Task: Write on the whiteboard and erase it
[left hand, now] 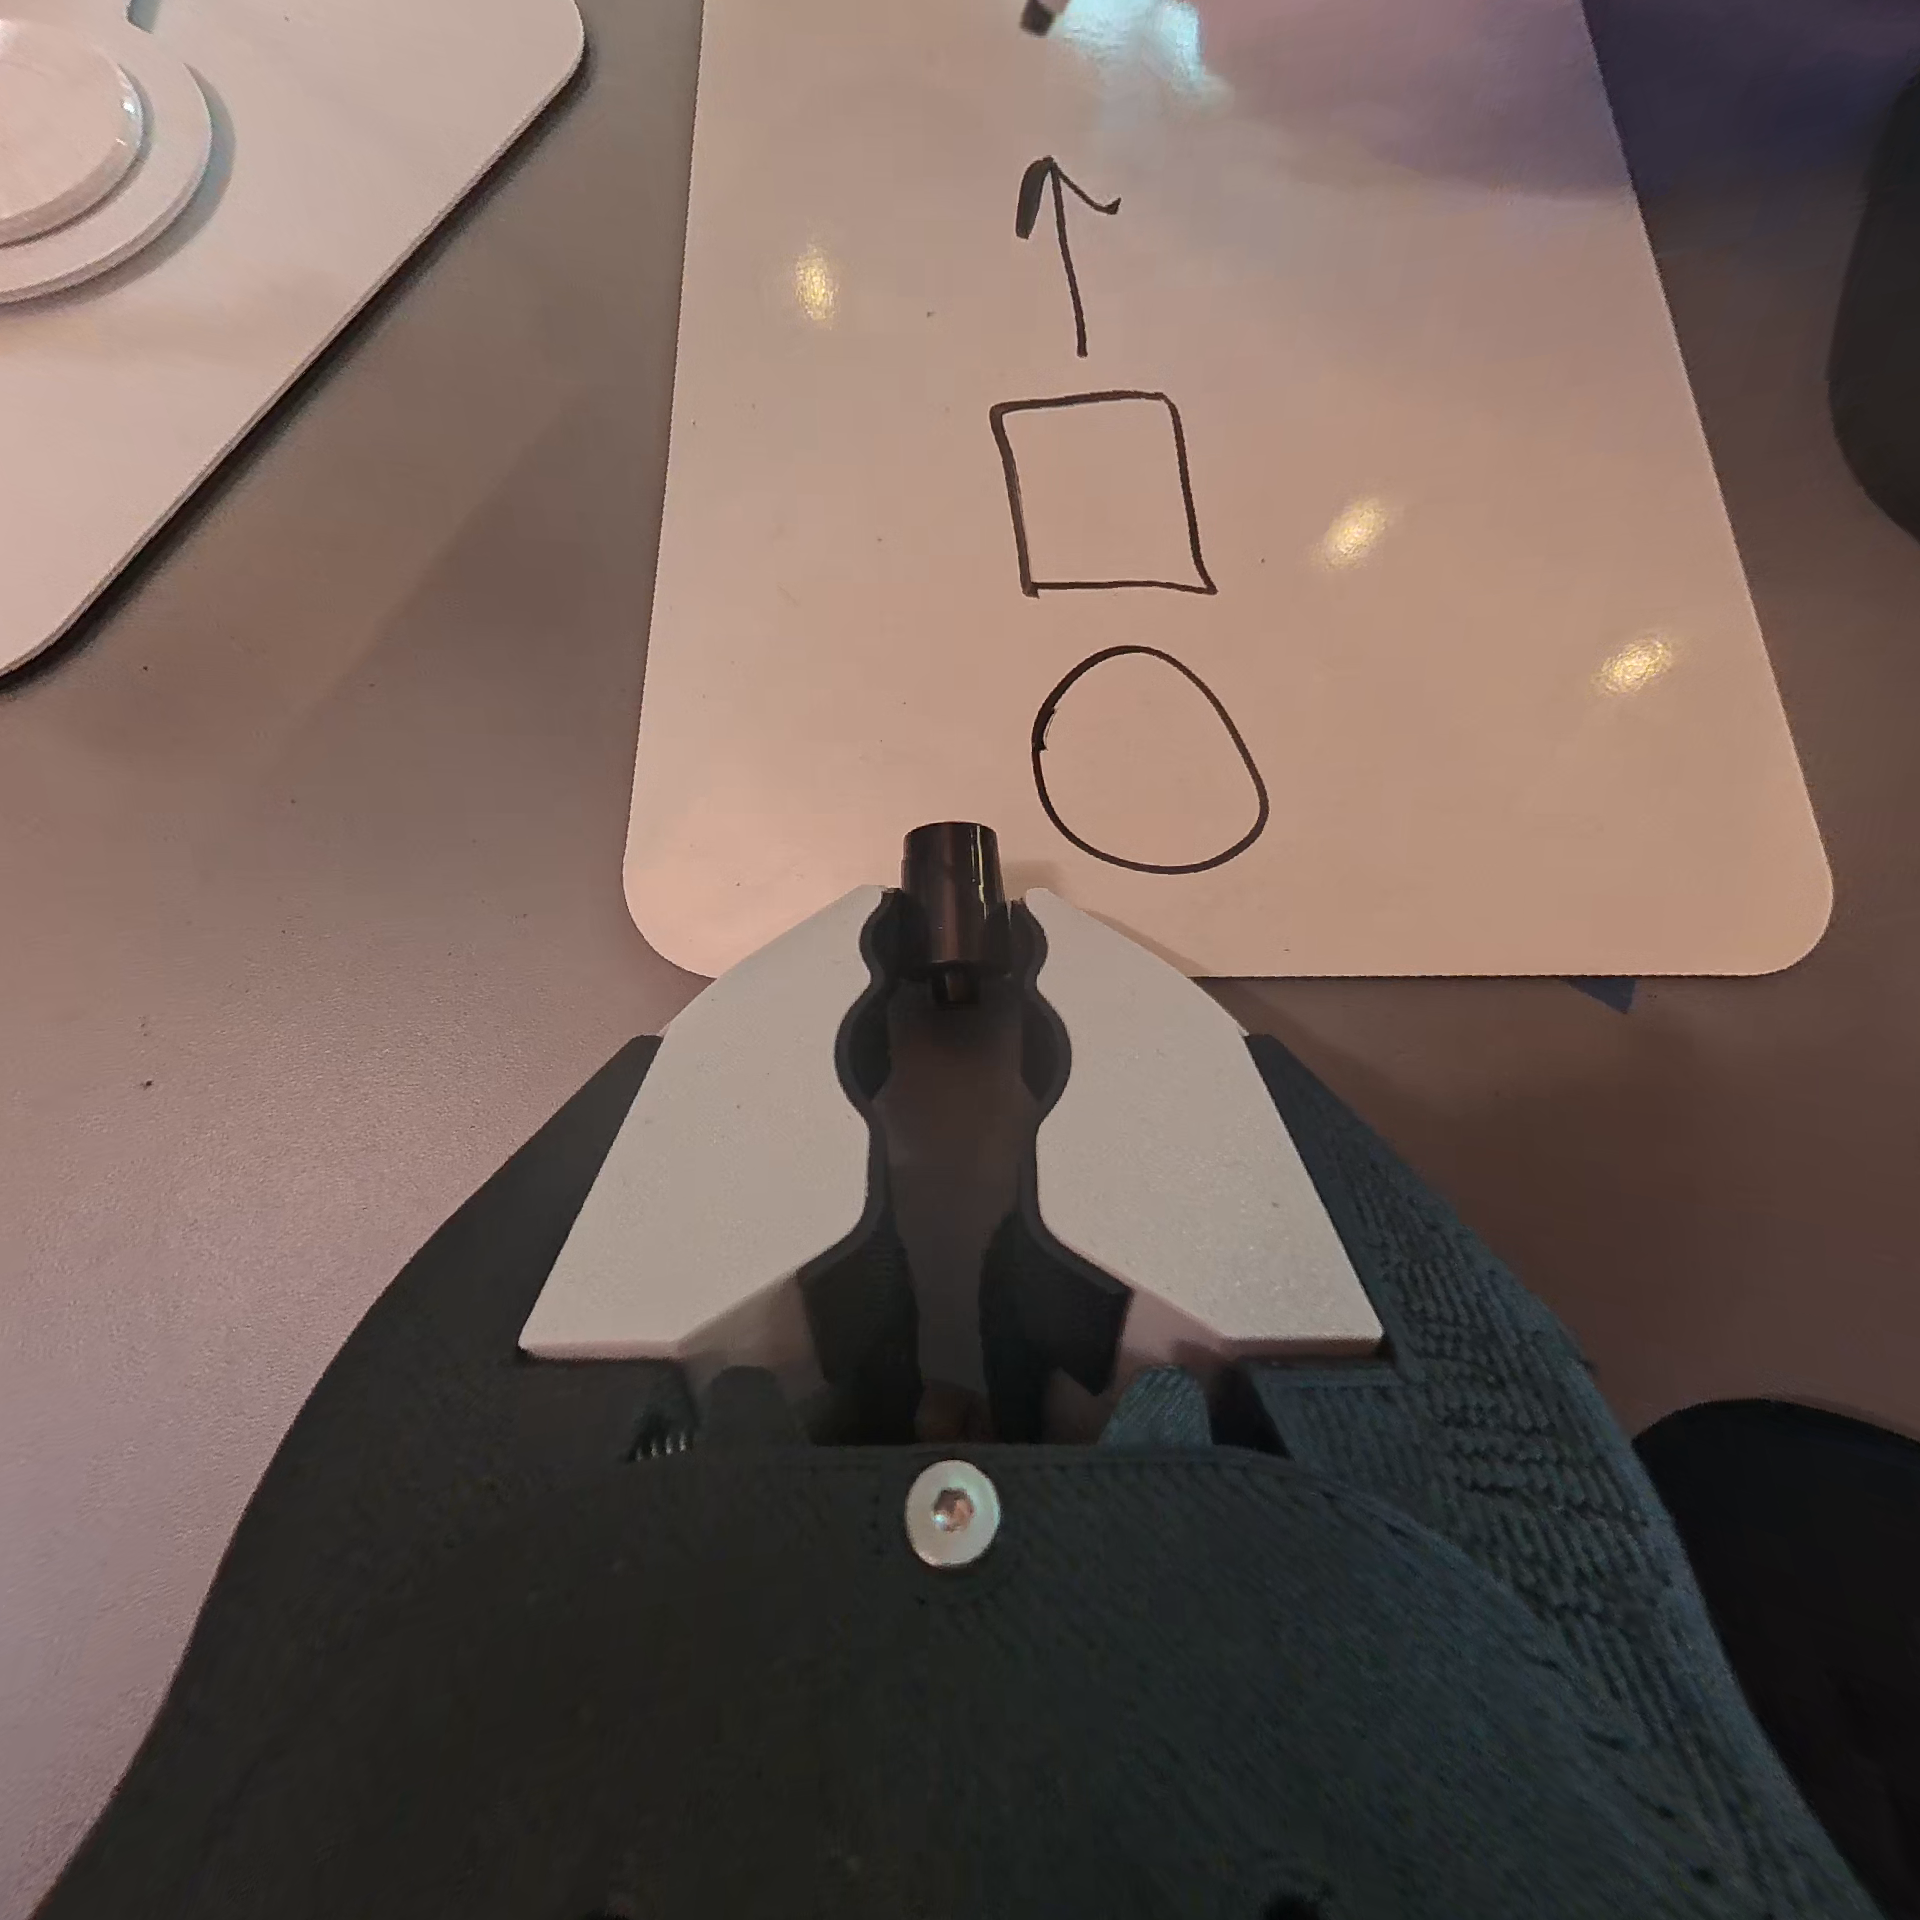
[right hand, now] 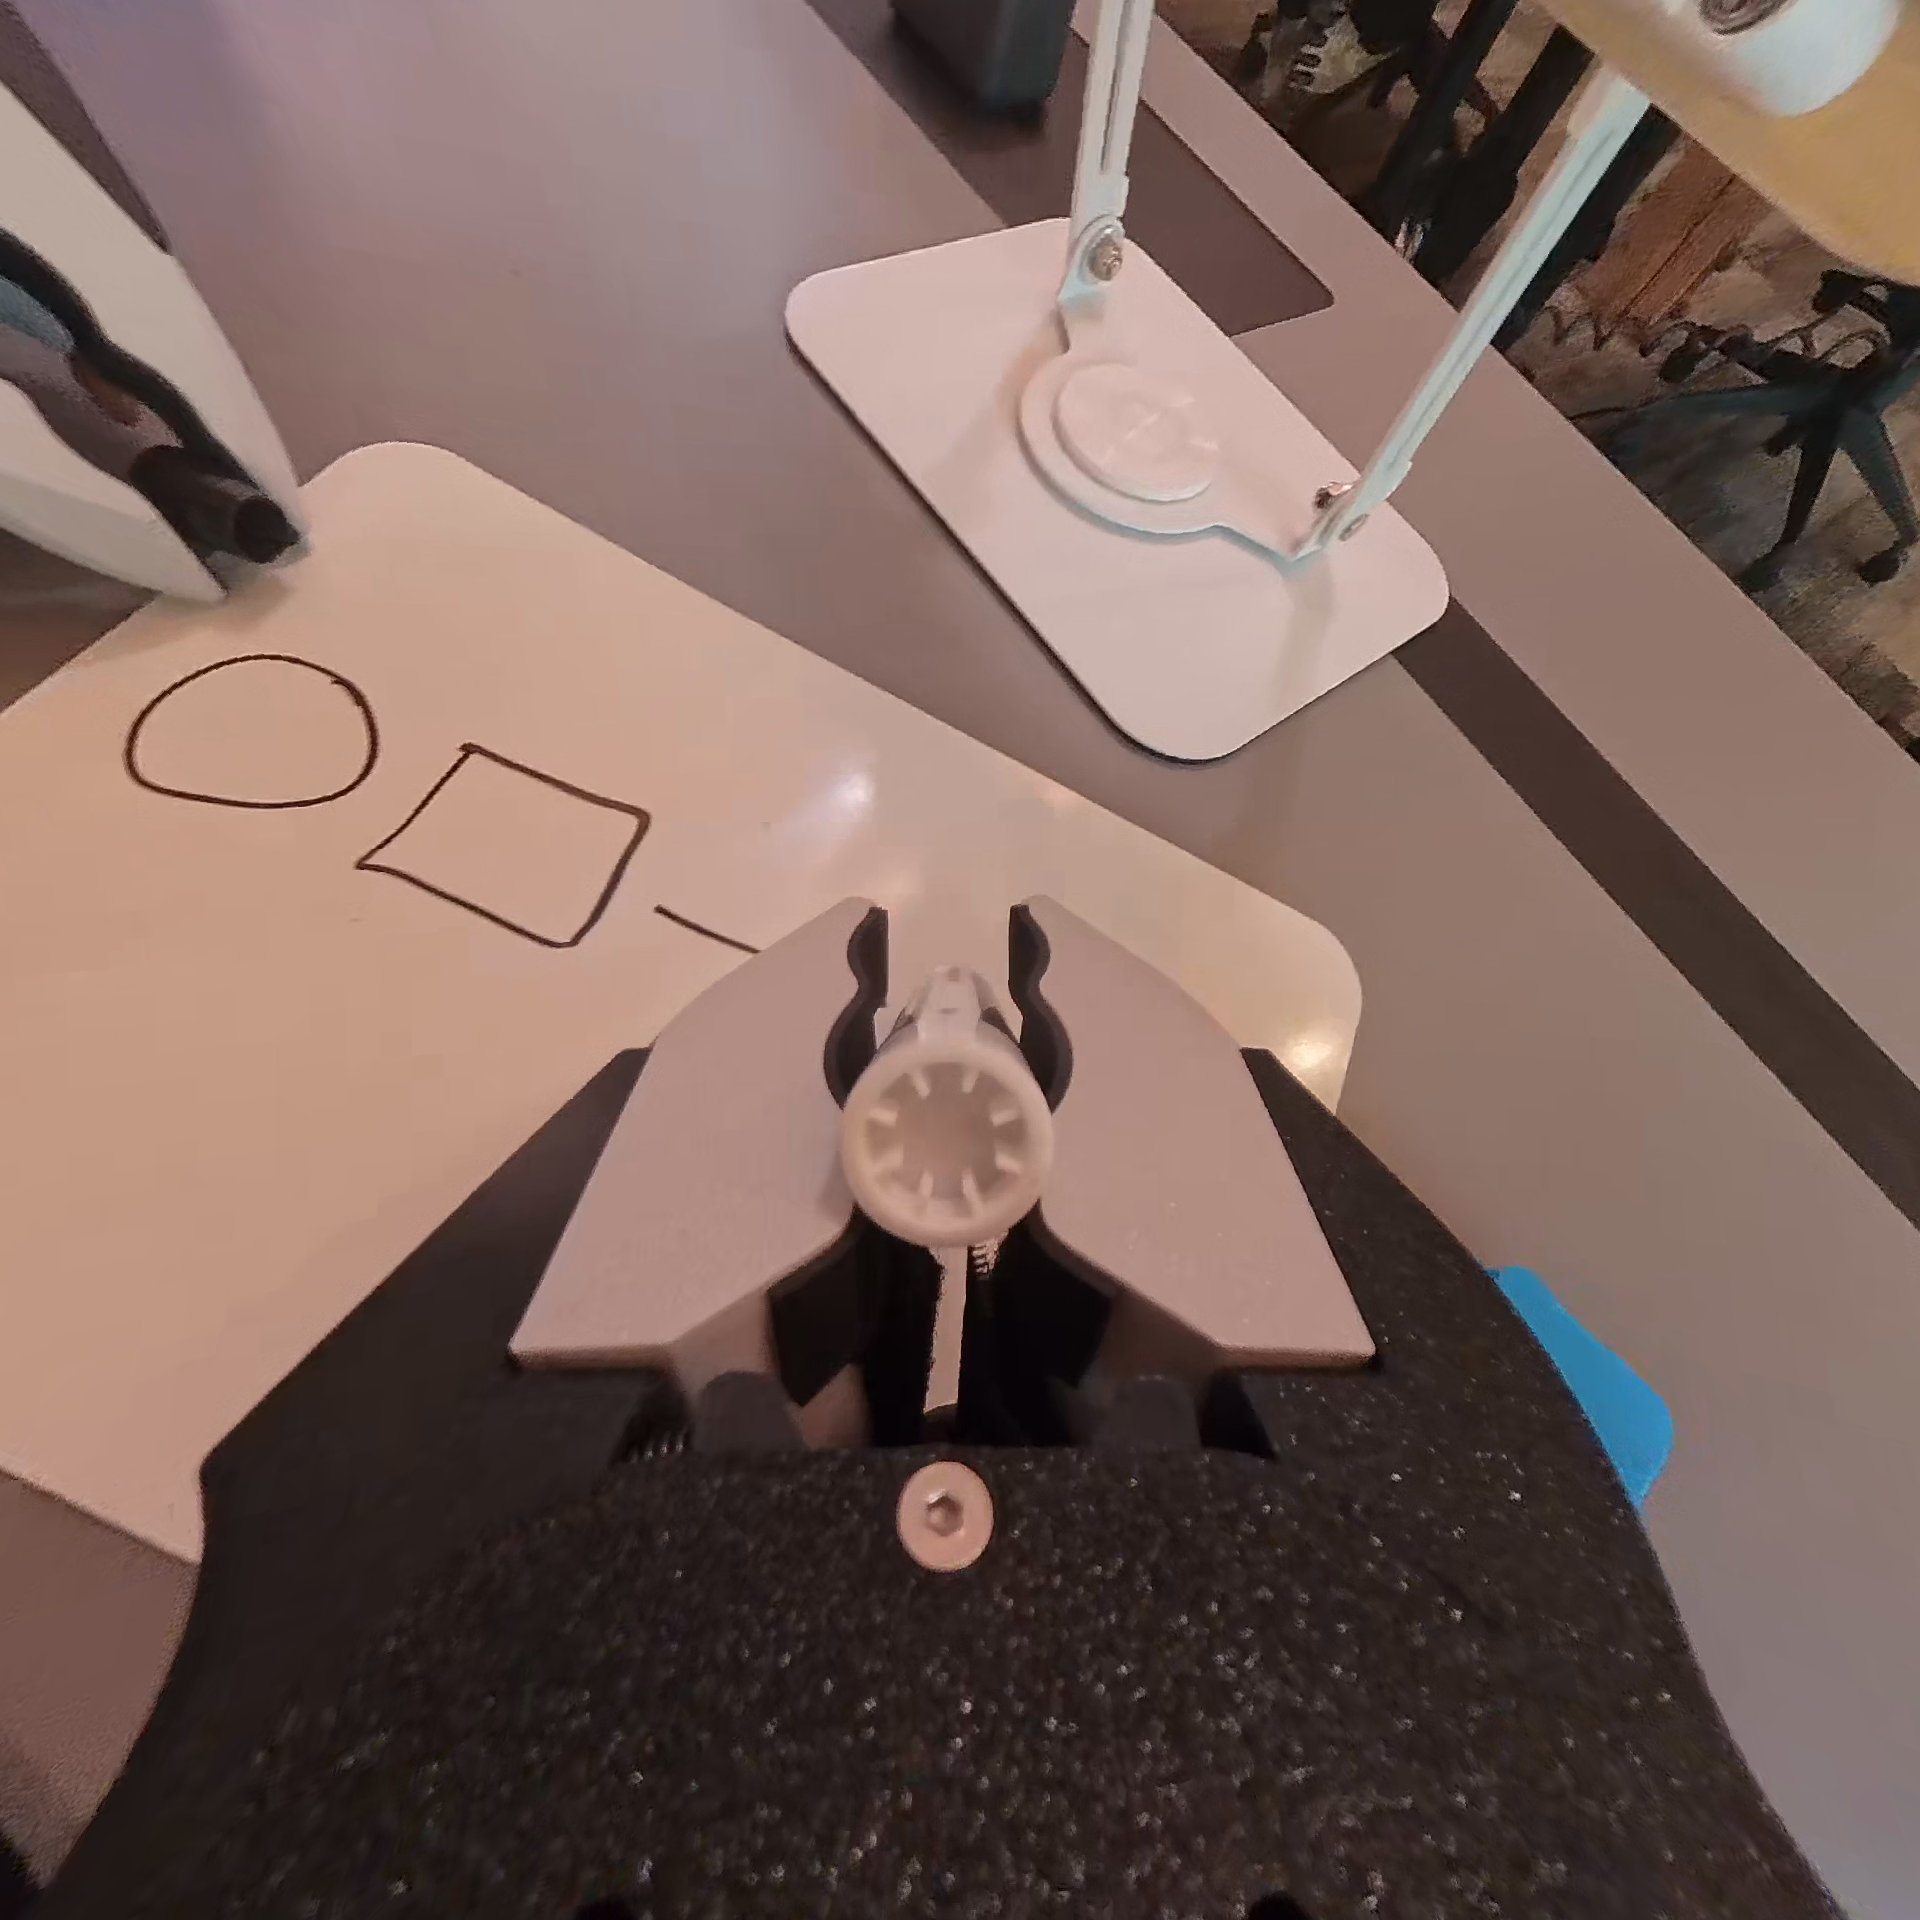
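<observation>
Black gripper bodies fill the near edge of both views, each clamped on a piece of the marker.

Left gripper [left hand: 951, 914] has its jaws closed on a black marker cap [left hand: 948, 883], hanging over the whiteboard's [left hand: 831, 582] near edge at 6 o'clock. Right gripper [right hand: 948, 925] pinches the white marker [right hand: 943, 1127], its ribbed rear end toward the lens; I cannot see the tip behind the barrel. On the glossy white, round-cornered board a circle [left hand: 1151, 758], a square [left hand: 1101, 494] and an arrow [left hand: 1060, 249] run toward 12 o'clock. A white lamp base [right hand: 1122, 582] sits at 1 o'clock in the right view. I judge the writing nearly finished, so I should lift the marker straight up without dragging ink, then recap squarely.
</observation>
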A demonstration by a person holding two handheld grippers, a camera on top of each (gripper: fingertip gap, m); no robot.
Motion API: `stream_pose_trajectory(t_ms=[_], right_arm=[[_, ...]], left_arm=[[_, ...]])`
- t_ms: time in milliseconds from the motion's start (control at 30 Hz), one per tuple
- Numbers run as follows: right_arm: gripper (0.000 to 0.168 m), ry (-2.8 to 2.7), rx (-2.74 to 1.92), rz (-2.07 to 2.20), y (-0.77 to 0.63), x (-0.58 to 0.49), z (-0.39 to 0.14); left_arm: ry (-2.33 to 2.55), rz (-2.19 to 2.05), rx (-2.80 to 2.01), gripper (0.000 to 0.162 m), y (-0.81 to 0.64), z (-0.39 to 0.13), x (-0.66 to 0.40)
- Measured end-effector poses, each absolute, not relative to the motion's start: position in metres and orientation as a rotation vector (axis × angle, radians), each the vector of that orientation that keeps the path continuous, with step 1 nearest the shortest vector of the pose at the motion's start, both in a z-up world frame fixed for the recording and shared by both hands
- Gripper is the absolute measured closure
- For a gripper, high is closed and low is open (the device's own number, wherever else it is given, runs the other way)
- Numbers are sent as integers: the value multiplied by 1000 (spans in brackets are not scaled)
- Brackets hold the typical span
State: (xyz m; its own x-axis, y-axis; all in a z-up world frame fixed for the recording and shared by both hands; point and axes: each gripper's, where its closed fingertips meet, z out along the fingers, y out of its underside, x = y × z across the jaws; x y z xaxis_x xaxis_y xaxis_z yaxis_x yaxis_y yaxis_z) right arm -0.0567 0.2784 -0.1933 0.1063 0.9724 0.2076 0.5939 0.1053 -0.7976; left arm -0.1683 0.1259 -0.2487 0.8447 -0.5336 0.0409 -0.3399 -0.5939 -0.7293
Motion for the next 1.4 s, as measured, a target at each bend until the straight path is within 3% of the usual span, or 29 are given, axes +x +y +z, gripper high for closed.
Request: stream_pose_trajectory(t_ms=[900,1400], right_arm=[[145,-1579,-1623,562,301,-66,-207],[145,-1528,-1706,499,303,-15,-212]], left_arm=[[639,-338,-2253,141,126,-249,-167],[641,-334,-2254,141,126,-249,-167]])
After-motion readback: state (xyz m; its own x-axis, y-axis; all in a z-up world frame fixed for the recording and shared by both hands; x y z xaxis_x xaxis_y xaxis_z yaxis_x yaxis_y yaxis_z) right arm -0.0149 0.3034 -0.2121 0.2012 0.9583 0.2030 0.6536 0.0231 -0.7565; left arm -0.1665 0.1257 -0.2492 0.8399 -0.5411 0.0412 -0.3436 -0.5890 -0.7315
